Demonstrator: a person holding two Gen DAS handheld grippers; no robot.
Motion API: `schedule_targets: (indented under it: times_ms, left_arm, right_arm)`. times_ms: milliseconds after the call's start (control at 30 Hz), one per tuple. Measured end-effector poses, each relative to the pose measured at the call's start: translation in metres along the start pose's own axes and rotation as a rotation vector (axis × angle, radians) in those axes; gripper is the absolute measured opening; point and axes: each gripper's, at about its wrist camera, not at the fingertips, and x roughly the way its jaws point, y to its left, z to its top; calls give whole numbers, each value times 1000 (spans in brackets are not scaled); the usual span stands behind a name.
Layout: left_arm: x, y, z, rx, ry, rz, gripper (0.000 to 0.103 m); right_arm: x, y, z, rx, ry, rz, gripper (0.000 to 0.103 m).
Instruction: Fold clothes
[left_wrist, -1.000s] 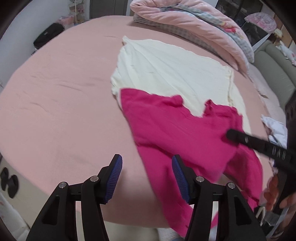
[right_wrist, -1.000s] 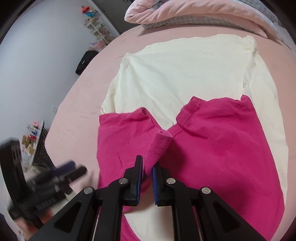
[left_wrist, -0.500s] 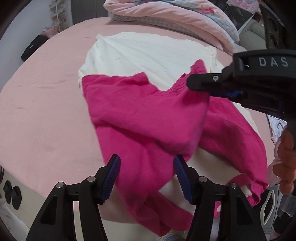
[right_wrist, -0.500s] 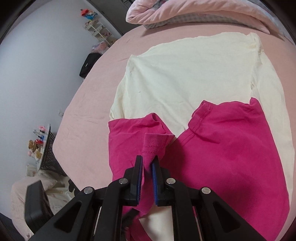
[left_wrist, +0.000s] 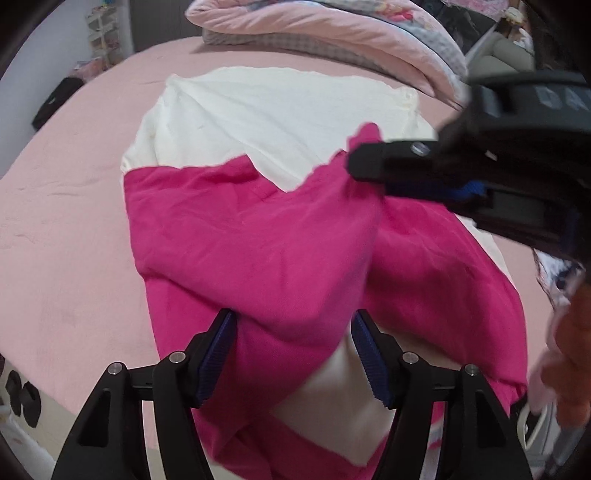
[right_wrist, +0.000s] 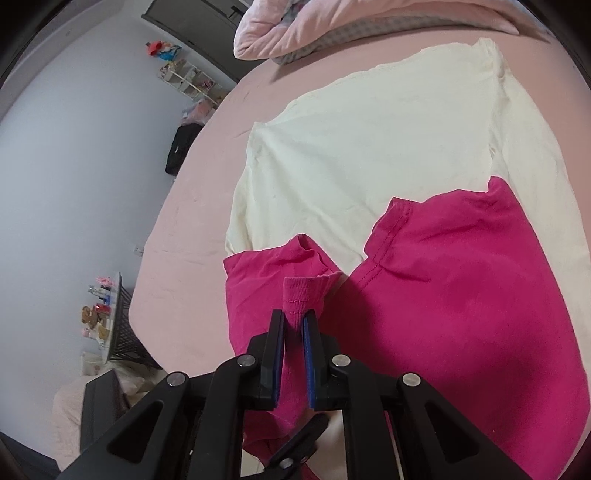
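- the ribbed cuff of the magenta garment is pinched between the pressed-together jaws of the right gripper, seemingly so a sleeve can be lifted across the body.
- the left gripper is held with jaws spread over a raised fold, nothing gripped.
- the garment is seen rumpled, draped partly over a cream garment on the pink bed.
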Motion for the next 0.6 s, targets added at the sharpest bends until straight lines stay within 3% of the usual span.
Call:
schedule_targets:
  times_ms: [33,167,233,300,333,367,500,600]
  left_arm:
    - [0,2,2,-13,-1,-5,60]
    - [2,10,8,-63,-6,-26,24]
    - [3,14,11,-88,-8,-36,15]
    - [4,18,14,-113,-10,-46,15]
    - [2,24,15,-144,-14,-78,15]
    - [-1,30,16,-175,-18,-109,15]
    - [-8,36,13,-201,-23,-140,15]
    - [-6,31,12,-178,-19,-130,15]
  right_arm:
    - [-1,-1,0,4,0,7,8]
    - [-3,-7,-1,23,9,24,8]
    - [-2,-13,-3,47,29,37,9]
    - [3,-20,-7,95,52,37,27]
    - [6,-24,-9,117,67,40,60]
    - [10,-27,-11,137,82,62,75]
    - [20,-36,-17,203,108,180,75]
    - [30,-30,-15,201,131,202,75]
